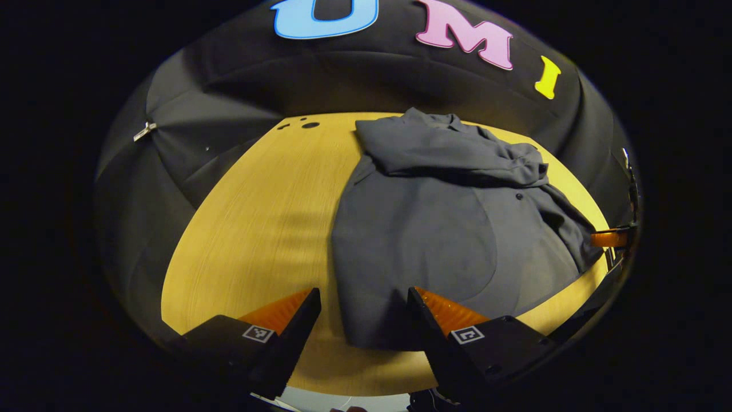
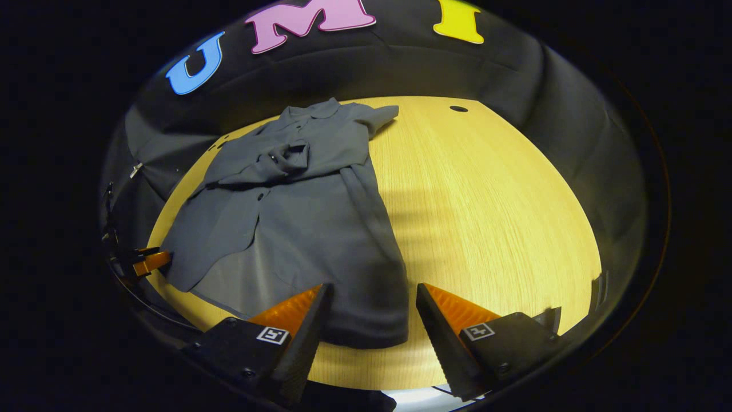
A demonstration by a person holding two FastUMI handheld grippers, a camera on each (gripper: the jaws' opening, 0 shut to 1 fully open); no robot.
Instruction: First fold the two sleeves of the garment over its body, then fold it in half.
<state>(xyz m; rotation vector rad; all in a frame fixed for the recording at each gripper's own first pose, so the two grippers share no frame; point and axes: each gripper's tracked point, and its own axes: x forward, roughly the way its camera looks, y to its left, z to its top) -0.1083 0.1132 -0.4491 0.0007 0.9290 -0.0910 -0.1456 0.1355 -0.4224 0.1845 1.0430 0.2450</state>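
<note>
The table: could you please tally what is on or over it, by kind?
Grey shirt: 1
Tools: 2, left tool and right tool, both open over the shirt's hem
Wooden table: 1
Total: 4

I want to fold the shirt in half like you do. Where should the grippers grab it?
Probably the bottom hem of the shirt, one near corner each. Both sleeves already lie across the chest, and the hem lies flat along the table's near edge, between the open fingers of the left gripper and right gripper. Come in low from the near side.
</note>
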